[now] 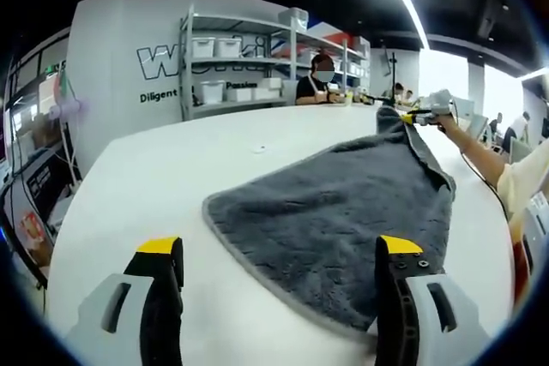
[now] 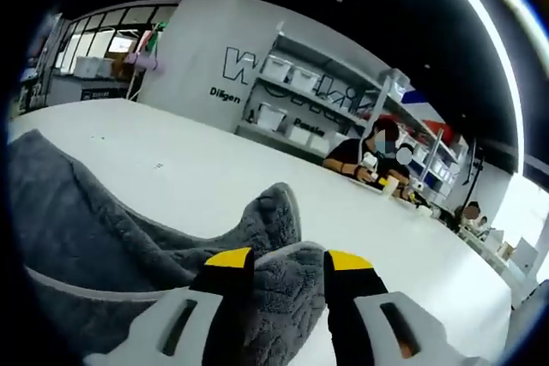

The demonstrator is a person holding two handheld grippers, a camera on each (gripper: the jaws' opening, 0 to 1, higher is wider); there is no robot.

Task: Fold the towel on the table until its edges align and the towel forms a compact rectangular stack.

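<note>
Left gripper view: one grey towel point(image 1: 343, 212) on the table point(image 1: 171, 177), left gripper point(image 1: 283, 255) spread wide at the towel's near edge. Right gripper point(image 2: 287, 263) pinches one towel corner.

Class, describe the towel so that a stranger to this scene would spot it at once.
Start at the big white table. On it lies the towel, dark grey plush with a paler stitched border. One far corner is lifted, pinched by the right gripper.

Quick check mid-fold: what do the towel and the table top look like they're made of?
Towel: soft grey pile fabric, probably microfibre or terry; matte, fuzzy nap, stitched hem, and it drapes in folds between the right gripper's jaws. Table: smooth white hard top, likely laminate or coated board; even, faintly glossy surface without visible grain.
</note>
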